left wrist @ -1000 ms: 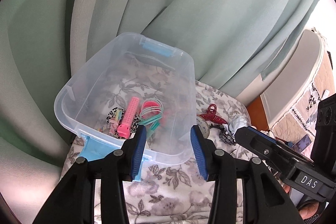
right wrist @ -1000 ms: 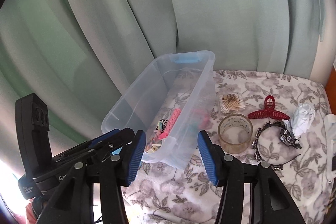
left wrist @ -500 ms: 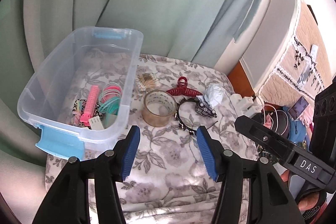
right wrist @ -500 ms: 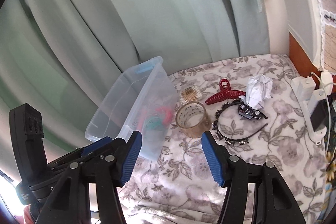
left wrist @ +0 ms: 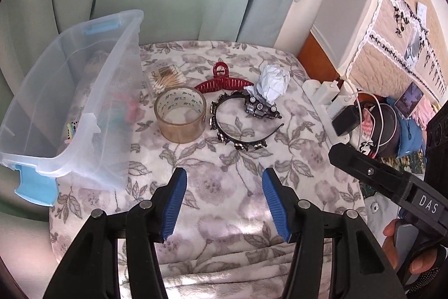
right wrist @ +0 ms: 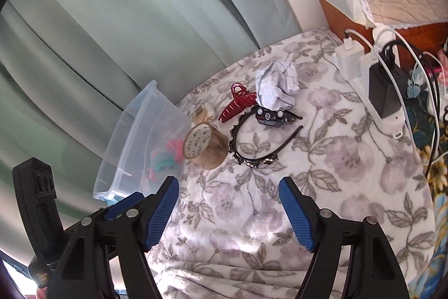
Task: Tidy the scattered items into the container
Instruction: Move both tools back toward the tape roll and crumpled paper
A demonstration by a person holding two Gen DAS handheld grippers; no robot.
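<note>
Both views have swung off the clear plastic bin [left wrist: 70, 91] and onto the loose things beside it; a second ago the bin filled the middle of each view, and now it sits out at nine o'clock in the left-wrist view. My left tongs [left wrist: 222, 203] have been opening and stand parted over the floral blanket [left wrist: 224, 187] with nothing between the blue pads. My right tongs [right wrist: 229, 212] have just been widening too, and they are also empty.

I hold both sets apart like this because, as I judge it, I am lining up for the next pick, not carrying anything. At twelve o'clock from my left tongs lies the cluster still to be tidied: the roll of clear tape [left wrist: 180, 114] standing on its edge just beside the bin wall, the packet of cotton swabs [left wrist: 166, 77] behind it, the red claw clip [left wrist: 222, 81], the studded black headband [left wrist: 238, 119] and the crumpled white paper [left wrist: 273, 83] resting against it.

Hair ties and rollers already lie in the bin, so part of the job looks done. The tape is nearest to the bin, and it seems the likeliest next grab.
</note>
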